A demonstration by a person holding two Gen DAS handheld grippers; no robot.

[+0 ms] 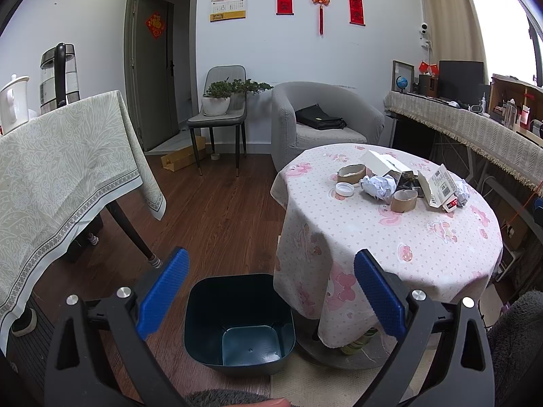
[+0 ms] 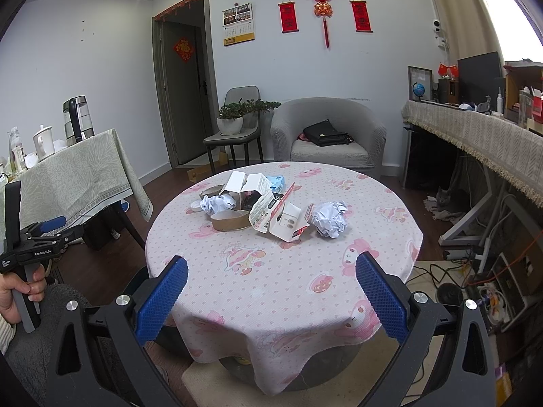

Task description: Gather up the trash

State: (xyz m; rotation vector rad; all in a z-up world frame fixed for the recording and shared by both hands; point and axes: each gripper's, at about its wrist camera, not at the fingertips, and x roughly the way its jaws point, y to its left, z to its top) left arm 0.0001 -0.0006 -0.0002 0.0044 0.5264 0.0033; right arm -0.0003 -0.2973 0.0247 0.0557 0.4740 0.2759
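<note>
Both grippers hang spread wide with nothing between their blue pads. The left gripper [image 1: 270,300] hovers low over the wooden floor, above a dark blue bin [image 1: 239,322] that stands open and empty just beside the draped edge of the round table [image 1: 407,247]. The right gripper [image 2: 271,300] is held in front of the same table, facing its pink-patterned cloth from the near edge, well short of the rubbish. In the right wrist view the person's hand [image 2: 15,293] grips the handle of the left tool at the far left. The trash lies in a loose heap toward the far side of the tabletop: a crumpled paper ball [image 2: 330,218] on the right of the heap, a second crumpled ball [image 2: 217,202] on the left, a cardboard tape ring [image 2: 230,220] in front of it, opened white cartons [image 2: 271,213] leaning on each other in the middle, and a small white lid [image 1: 344,189] beside another cardboard ring [image 1: 351,173]. A grey armchair [image 2: 327,132] with a black bag stands behind the table
</note>
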